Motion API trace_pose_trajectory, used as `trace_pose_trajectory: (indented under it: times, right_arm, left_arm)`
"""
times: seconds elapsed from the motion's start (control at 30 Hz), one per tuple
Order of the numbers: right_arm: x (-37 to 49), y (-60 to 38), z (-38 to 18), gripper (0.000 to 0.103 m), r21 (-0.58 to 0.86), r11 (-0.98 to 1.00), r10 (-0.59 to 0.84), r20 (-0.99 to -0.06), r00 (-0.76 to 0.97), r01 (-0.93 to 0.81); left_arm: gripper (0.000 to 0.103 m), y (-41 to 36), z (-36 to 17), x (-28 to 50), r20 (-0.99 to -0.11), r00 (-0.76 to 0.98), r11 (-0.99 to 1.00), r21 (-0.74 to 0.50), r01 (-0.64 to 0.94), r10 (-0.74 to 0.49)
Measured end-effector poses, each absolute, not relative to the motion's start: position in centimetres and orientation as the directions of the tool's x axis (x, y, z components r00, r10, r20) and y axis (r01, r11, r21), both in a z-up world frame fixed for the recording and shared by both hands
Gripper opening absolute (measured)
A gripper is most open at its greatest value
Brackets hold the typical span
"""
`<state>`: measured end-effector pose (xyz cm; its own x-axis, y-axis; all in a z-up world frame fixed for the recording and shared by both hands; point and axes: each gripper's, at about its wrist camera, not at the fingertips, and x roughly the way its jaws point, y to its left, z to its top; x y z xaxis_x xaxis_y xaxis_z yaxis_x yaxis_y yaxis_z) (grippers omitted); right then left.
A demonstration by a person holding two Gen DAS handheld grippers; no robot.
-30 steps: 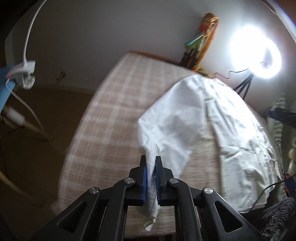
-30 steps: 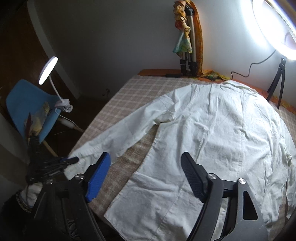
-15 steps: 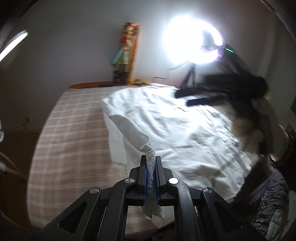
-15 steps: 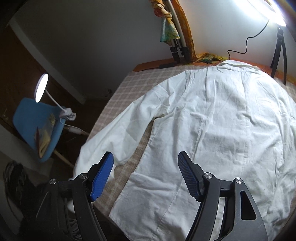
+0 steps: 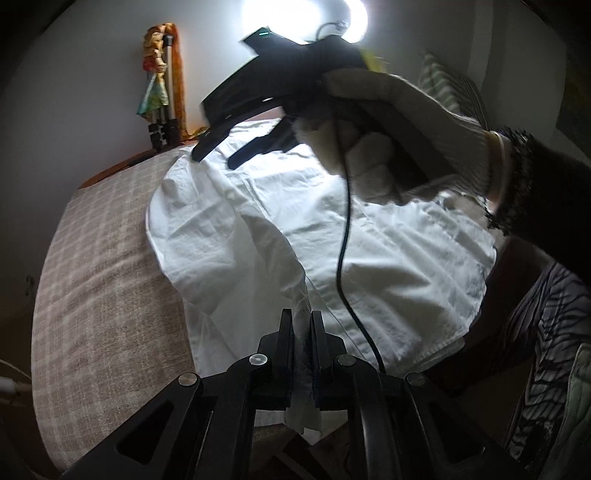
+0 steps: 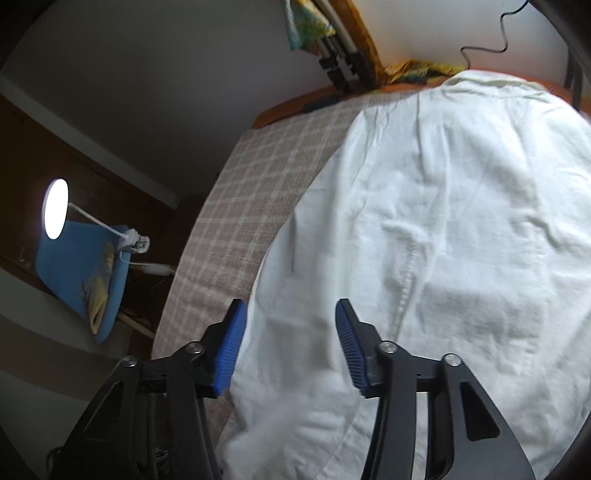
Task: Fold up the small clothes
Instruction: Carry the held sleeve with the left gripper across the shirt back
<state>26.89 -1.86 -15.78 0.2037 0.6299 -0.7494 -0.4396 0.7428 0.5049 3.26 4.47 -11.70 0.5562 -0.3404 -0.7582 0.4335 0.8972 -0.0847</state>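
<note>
A white long-sleeved shirt [image 5: 388,258] lies spread on the checked table [image 5: 99,280]. My left gripper [image 5: 303,325] is shut on the shirt's sleeve cuff [image 5: 304,406], and the sleeve [image 5: 273,247] is drawn across over the shirt body. My right gripper [image 6: 290,314] is open and empty, hovering just above the shirt's left side [image 6: 424,240]. It also shows in the left wrist view [image 5: 236,151], held by a gloved hand above the shirt's collar end.
A ring light [image 5: 303,18] glares at the back wall. A tripod with coloured cloth [image 5: 162,85] stands at the table's far corner. A blue chair [image 6: 85,273] with a clip lamp [image 6: 55,206] stands left of the table. A striped garment [image 5: 546,350] hangs at right.
My left gripper has carried the sleeve rightward across the shirt body, folding it over. My right gripper has moved forward and lower over the shirt, still open.
</note>
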Motion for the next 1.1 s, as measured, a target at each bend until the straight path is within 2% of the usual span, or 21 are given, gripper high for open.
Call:
trace_pose_trajectory:
  times: [0.03, 0.07, 0.1, 0.17, 0.27, 0.33, 0.43, 0.53, 0.67, 0.73, 0.83, 0.87, 0.93, 0.97, 1.0, 1.1]
  right_arm:
    - [26.9, -1.4, -16.2, 0.035, 0.477, 0.759, 0.603, -0.771, 0.204, -0.443]
    - [26.9, -1.1, -16.5, 0.027, 0.445, 0.776, 0.573, -0.793, 0.205, -0.447]
    - [26.9, -1.0, -16.8, 0.026, 0.424, 0.786, 0.554, -0.806, 0.208, -0.450]
    - [26.6, -1.1, -16.9, 0.026, 0.409, 0.791, 0.542, -0.813, 0.211, -0.456]
    - [25.8, -2.1, -16.9, 0.026, 0.421, 0.778, 0.560, -0.802, 0.208, -0.467]
    - [24.7, -2.5, -16.8, 0.026, 0.427, 0.765, 0.571, -0.797, 0.199, -0.483]
    - [22.7, -2.3, -17.1, 0.026, 0.415, 0.740, 0.573, -0.801, 0.174, -0.530]
    - [20.8, -2.0, -17.6, 0.026, 0.398, 0.723, 0.567, -0.809, 0.156, -0.565]
    - [18.1, -2.0, -18.0, 0.027, 0.306, 0.749, 0.499, -0.844, 0.196, -0.588]
    - [17.1, -2.7, -18.0, 0.027, 0.303, 0.755, 0.494, -0.846, 0.200, -0.581]
    - [15.9, -3.7, -18.0, 0.033, 0.305, 0.763, 0.490, -0.848, 0.202, -0.570]
    - [15.4, -4.0, -17.9, 0.037, 0.305, 0.762, 0.490, -0.849, 0.200, -0.571]
    - [14.6, -4.4, -18.0, 0.038, 0.308, 0.758, 0.489, -0.852, 0.189, -0.575]
    - [14.3, -4.3, -18.1, 0.038, 0.312, 0.755, 0.491, -0.852, 0.181, -0.577]
    - [13.9, -4.2, -18.1, 0.038, 0.317, 0.749, 0.493, -0.853, 0.170, -0.581]
    - [13.0, -3.6, -18.5, 0.038, 0.297, 0.738, 0.479, -0.863, 0.161, -0.606]
  left_arm:
    - [0.011, 4.4, -11.8, 3.2, -0.763, 0.551, 0.896, -0.079, 0.437, -0.336]
    - [0.025, 4.2, -11.9, 3.2, -0.769, 0.546, 0.896, -0.077, 0.438, -0.333]
    - [0.033, 4.3, -12.0, 3.1, -0.773, 0.540, 0.895, -0.080, 0.438, -0.333]
    - [0.035, 4.7, -11.8, 2.8, -0.775, 0.531, 0.893, -0.093, 0.441, -0.343]
    - [0.045, 6.1, -11.3, 2.2, -0.768, 0.530, 0.896, -0.124, 0.427, -0.359]
    - [0.045, 7.1, -11.1, 2.0, -0.765, 0.545, 0.909, -0.126, 0.398, -0.345]
    - [0.041, 9.2, -11.6, 2.5, -0.775, 0.546, 0.936, -0.162, 0.314, -0.318]
    - [0.037, 10.1, -12.7, 3.3, -0.795, 0.501, 0.934, -0.230, 0.272, -0.342]
    - [0.037, 9.6, -14.3, 3.7, -0.828, 0.425, 0.925, -0.271, 0.268, -0.366]
    - [0.037, 9.1, -15.0, 3.7, -0.840, 0.395, 0.921, -0.281, 0.270, -0.372]
    - [0.037, 8.4, -15.7, 3.5, -0.851, 0.366, 0.916, -0.286, 0.281, -0.377]
    - [0.033, 8.3, -16.0, 3.5, -0.854, 0.361, 0.917, -0.284, 0.281, -0.375]
    - [0.021, 8.2, -16.4, 3.5, -0.858, 0.350, 0.917, -0.291, 0.272, -0.376]
    - [0.014, 8.2, -16.5, 3.6, -0.857, 0.360, 0.921, -0.285, 0.266, -0.369]
    - [0.002, 8.2, -16.4, 3.6, -0.856, 0.363, 0.921, -0.284, 0.266, -0.369]
    - [0.000, 8.5, -16.0, 3.6, -0.841, 0.379, 0.917, -0.303, 0.260, -0.385]
